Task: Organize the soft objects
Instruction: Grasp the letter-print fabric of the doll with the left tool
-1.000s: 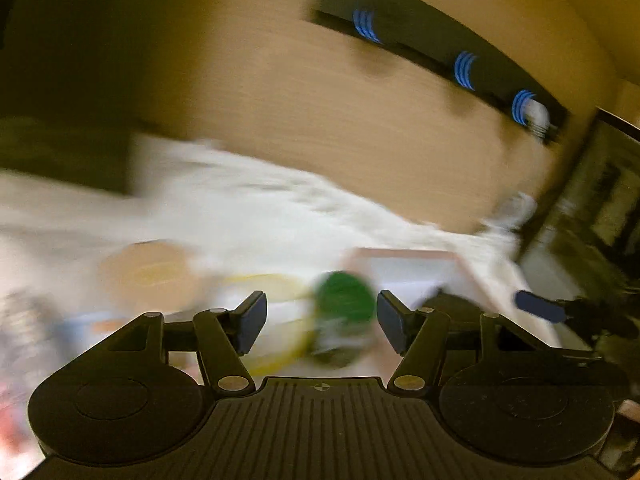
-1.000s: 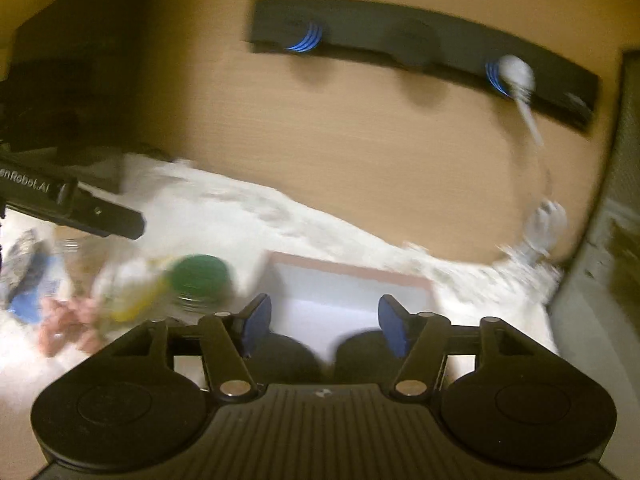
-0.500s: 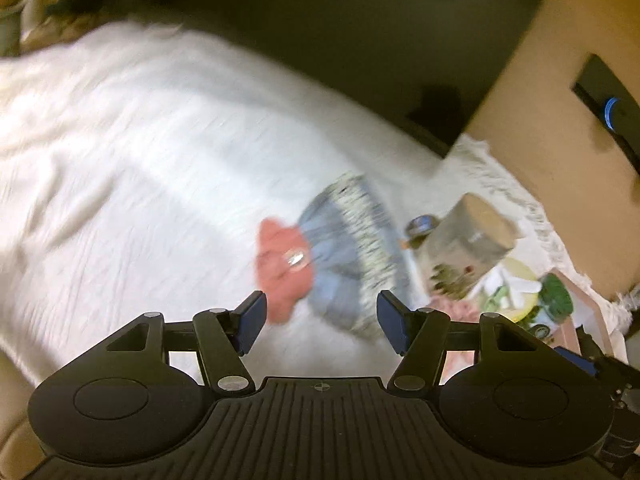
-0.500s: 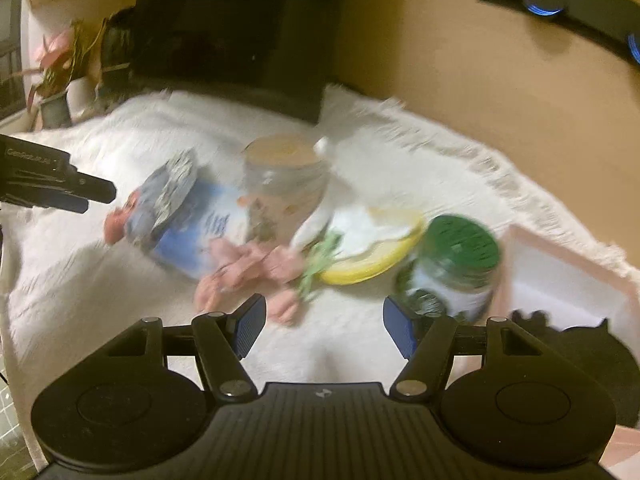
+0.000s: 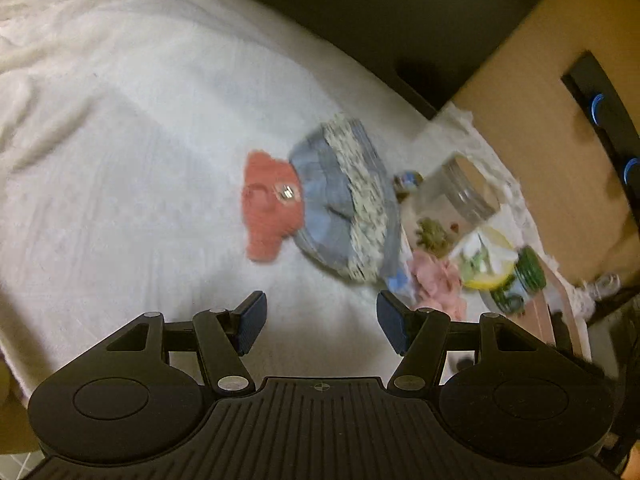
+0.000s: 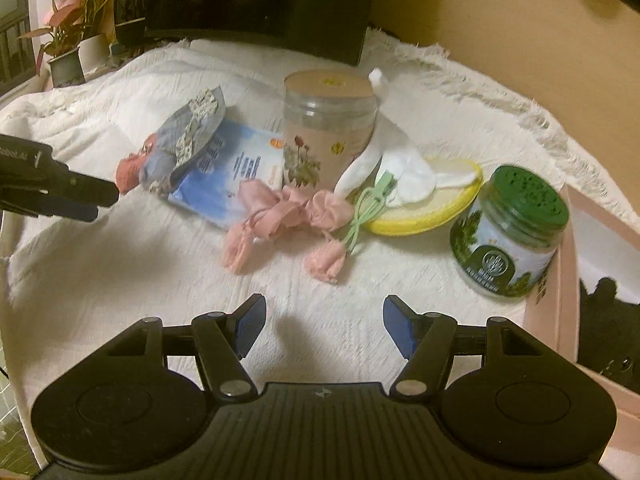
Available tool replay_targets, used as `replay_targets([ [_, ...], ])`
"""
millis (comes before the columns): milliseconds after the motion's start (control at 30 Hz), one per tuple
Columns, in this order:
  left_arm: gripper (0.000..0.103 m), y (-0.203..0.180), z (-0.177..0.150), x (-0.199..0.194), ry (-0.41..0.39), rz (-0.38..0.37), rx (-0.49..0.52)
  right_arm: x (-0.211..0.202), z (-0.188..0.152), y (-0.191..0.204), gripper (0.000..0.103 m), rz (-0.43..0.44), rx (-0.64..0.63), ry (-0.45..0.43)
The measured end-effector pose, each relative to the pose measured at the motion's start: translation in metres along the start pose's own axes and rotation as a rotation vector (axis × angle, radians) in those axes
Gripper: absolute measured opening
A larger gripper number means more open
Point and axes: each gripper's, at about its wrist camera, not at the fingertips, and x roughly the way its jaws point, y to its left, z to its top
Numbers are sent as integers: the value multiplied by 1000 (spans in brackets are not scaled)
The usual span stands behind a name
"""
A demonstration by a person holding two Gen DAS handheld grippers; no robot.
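Note:
On the white cloth (image 5: 120,160) lies a blue fabric piece with a floral band (image 5: 344,200) and a coral knitted piece (image 5: 268,208) bearing a shiny button. My left gripper (image 5: 320,326) hovers just short of them, open and empty. In the right wrist view the same blue piece (image 6: 180,136) and coral piece (image 6: 128,168) sit at left, with the left gripper's fingers (image 6: 68,192) beside them. Pink fabric flowers (image 6: 280,220) and white pads (image 6: 404,176) on a yellow dish (image 6: 436,212) lie ahead of my open, empty right gripper (image 6: 324,326).
A tall clear jar with a tan lid (image 6: 328,128), a green-lidded jar (image 6: 512,232), a blue packet (image 6: 228,176) and a green cable (image 6: 368,208) crowd the cloth. A pink box (image 6: 568,288) stands at right. A dark screen (image 6: 260,4) and potted plant (image 6: 64,48) line the back.
Both views swung down from the wooden wall to the cloth. The left gripper now faces the blue and coral pieces; the right faces the pink flowers and jars. Jaws stayed apart.

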Motion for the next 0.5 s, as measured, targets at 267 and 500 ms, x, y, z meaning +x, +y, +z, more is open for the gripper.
replay_targets([
  [267,66,11,28,12,-6,-39,-138,-3,-5,3,65,-1,-25,5],
  [500,66,-7,34,44,1,-59,-256,-3,-12,-3,65,-24,-22,31],
])
